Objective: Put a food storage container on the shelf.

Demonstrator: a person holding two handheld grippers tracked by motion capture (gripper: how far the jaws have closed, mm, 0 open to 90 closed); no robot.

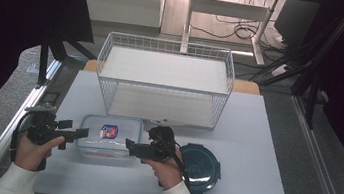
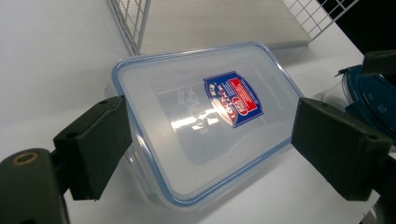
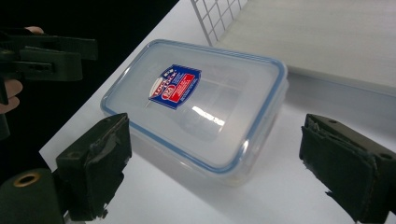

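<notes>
High view: left gripper (image 1: pixel 82 132) and right gripper (image 1: pixel 129 145), jaws spread, are flanking lidded clear container (image 1: pixel 110 136) at 9 and 3 o'clock; grasp and lift are remaining.

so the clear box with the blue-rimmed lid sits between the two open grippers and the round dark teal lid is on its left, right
Not quite. In the high view the round dark teal lid lies to the right of the clear box, not its left. The rest holds: the box sits between the left hand-held gripper and the right hand-held gripper, both open.
</notes>
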